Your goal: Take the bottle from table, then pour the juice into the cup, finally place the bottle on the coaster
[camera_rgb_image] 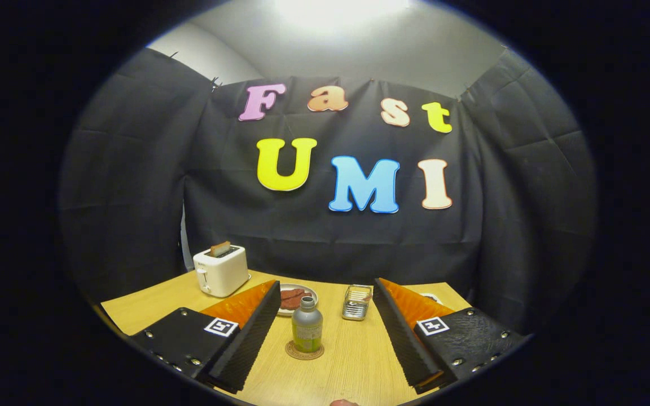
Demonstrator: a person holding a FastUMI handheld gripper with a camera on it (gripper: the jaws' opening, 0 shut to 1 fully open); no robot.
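Two fingers of the tool [325,338] are standing spread wide apart, gripping nothing, with bare wooden tabletop [353,361] showing in the wide gap between them. Standing upright in that gap, just ahead of the fingertips and a little toward the left finger, the bottle [307,326] is resting on the round coaster [304,351], its grey cap on and its lower part wrapped in a green label; neither finger is touching it. From the bottle, a small metal wire basket [357,302] is sitting at about two o'clock, apart from it and close to the inner edge of the right finger. At roughly eleven o'clock from the bottle, a light plate [309,292] carrying dark reddish pieces of food is lying farther back, partly hidden behind the left finger's tip and the bottle cap. Farther out at ten o'clock, a white toaster [221,272] is standing near the tabletop's far left corner with a slice of toast [220,248] poking out of its slot. At about one o'clock, beyond the right finger, a sliver of something pale is peeking out, too hidden to identify. Black cloth is hanging as the booth wall behind the tabletop.
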